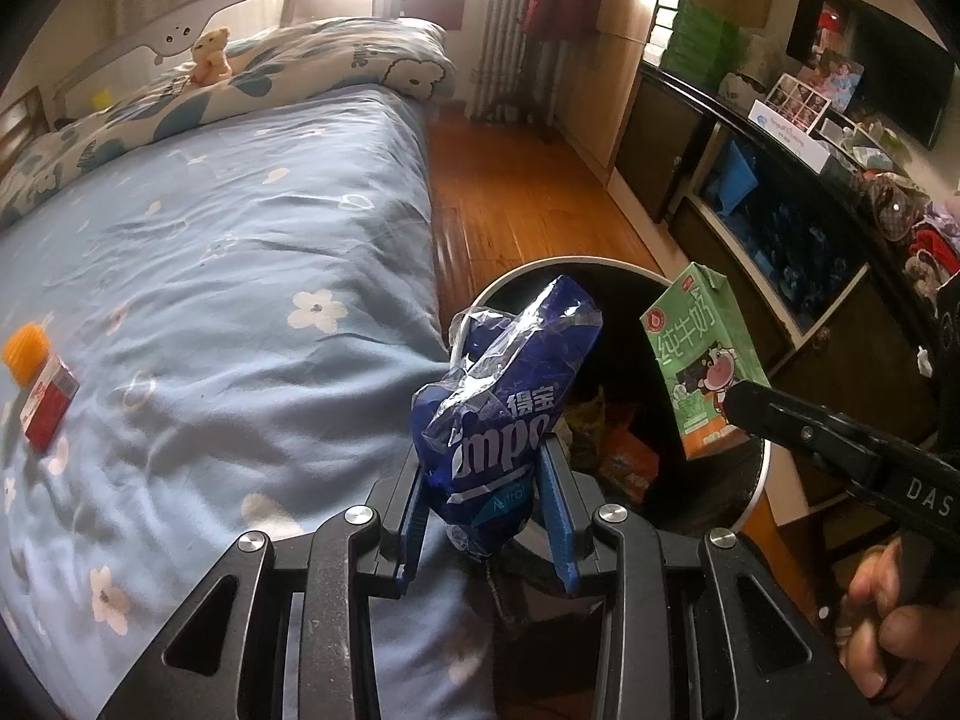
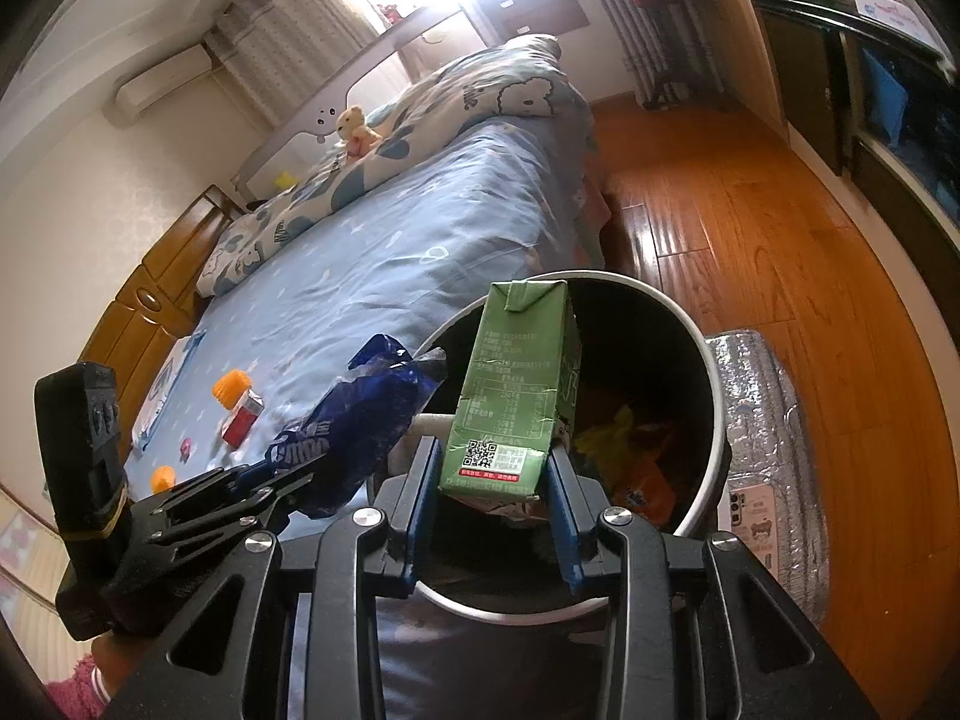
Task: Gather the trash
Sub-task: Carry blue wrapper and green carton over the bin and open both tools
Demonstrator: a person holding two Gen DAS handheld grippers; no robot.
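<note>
two claws are in view, each closed on one piece of trash. the left claw (image 1: pixel 489 480) has its blue fingers (image 1: pixel 555 516) pressed in on one crumpled blue tissue wrapper (image 1: pixel 498 414), which stands up out of the grip at the 12 o'clock side, over the near rim of the bin and the edge of the bed. the right claw (image 2: pixel 492 489) pinches one green milk carton (image 2: pixel 513 387) by its lower end, the carton upright with its folded top at 12 o'clock, held above the mouth of the bin; from the left wrist view the same carton (image 1: pixel 699 360) sits at about 2 o'clock of the wrapper, near it but apart. there is one round black trash bin (image 2: pixel 708 396) with a pale rim, standing on the wooden floor (image 2: pixel 750 222) just beside the bed (image 1: pixel 240 276), and it already holds several orange and yellow wrappers (image 2: pixel 645 480), too jumbled to count. on the blue flowered sheet, at about 9 o'clock of the left claw, lie one red box (image 1: pixel 48 411) touching one orange ridged cap (image 1: pixel 25 351); the right wrist view shows a second small orange piece (image 2: pixel 162 478) lower down, plus one tiny red item too small to identify. one plush bear (image 1: pixel 210 54) sits on the folded quilt at 11 o'clock.
</note>
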